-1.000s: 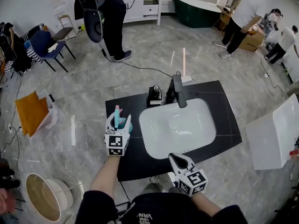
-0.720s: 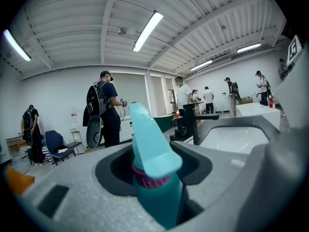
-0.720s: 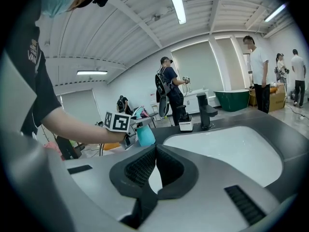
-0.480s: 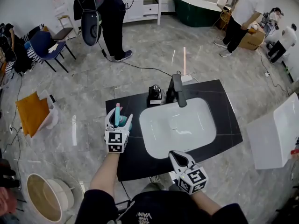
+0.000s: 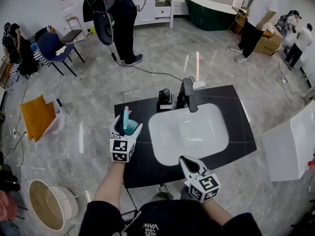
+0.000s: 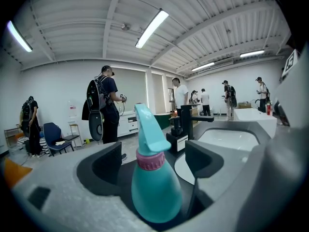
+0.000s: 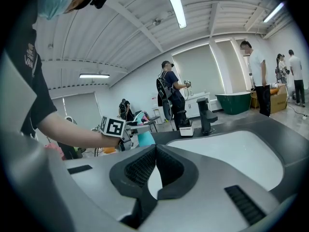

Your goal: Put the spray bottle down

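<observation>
At the near edge of the black counter (image 5: 142, 167), the right gripper (image 5: 187, 163) hovers with its jaws pressed together and nothing between them. Its own view shows the dark pads meeting in a closed seam (image 7: 155, 151).

Further along, at the counter's left edge, the left gripper (image 5: 129, 123) stands with its jaws spread wide around the spray bottle (image 5: 130, 127). The left gripper view shows the teal bottle (image 6: 155, 187) upright in the gripper's (image 6: 154, 158) throat, pink collar and teal trigger head rising between the two pads. There is a clear gap on the bottle's left side, and the other pad stands just beside its body without pressing. Whether the base rests fully on the counter cannot be told.

A second ago these jaws sat closer in on the bottle. They have just been opening, with the bottle between them. The bottle itself is in the same spot by the left edge, and neither hand has shifted noticeably.

To the right of the bottle lies the white basin (image 5: 189, 132). At the counter's far edge stand a black faucet (image 5: 189, 94) and a small black dispenser (image 5: 165, 99). Beyond the counter, people stand on the grey floor.
</observation>
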The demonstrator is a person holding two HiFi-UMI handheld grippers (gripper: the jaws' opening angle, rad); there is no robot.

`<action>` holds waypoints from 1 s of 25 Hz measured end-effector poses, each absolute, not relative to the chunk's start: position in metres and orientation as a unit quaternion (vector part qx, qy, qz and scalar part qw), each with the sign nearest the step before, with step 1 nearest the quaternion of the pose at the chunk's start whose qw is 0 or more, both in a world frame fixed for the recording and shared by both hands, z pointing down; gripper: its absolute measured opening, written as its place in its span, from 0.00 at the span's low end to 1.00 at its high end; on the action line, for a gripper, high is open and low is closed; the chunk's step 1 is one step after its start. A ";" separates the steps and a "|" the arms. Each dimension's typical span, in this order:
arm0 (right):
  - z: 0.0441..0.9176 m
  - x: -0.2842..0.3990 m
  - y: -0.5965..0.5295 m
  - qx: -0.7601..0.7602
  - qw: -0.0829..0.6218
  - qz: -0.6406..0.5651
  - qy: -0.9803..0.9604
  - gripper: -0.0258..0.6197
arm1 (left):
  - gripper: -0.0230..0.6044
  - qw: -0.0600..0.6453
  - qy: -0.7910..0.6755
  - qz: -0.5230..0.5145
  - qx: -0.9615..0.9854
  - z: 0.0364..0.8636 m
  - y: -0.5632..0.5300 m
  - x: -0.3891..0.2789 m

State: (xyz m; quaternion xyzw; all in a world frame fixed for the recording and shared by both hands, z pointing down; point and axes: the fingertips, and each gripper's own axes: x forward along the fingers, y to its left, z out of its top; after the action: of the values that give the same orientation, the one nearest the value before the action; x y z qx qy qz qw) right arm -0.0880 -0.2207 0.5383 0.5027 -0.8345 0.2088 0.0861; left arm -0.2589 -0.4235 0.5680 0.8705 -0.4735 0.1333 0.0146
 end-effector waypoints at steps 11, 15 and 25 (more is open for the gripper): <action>0.533 -0.068 -0.217 0.481 0.076 0.208 -0.849 0.04 | 0.71 0.034 -0.517 0.123 0.847 0.554 -0.363 -0.273; 0.529 -0.058 -0.220 0.462 0.077 0.206 -0.859 0.04 | 0.71 0.032 -0.538 0.116 0.834 0.539 -0.338 -0.272; 0.519 -0.028 -0.231 0.431 0.073 0.195 -0.878 0.04 | 0.71 0.029 -0.545 0.088 0.833 0.491 -0.283 -0.233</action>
State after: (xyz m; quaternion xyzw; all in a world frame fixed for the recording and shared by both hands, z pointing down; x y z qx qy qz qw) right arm -0.0276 -0.2315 0.5185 0.4309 -0.8781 0.1947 0.0731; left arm -0.2333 -0.2830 0.4908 0.8332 -0.5451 0.0879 0.0292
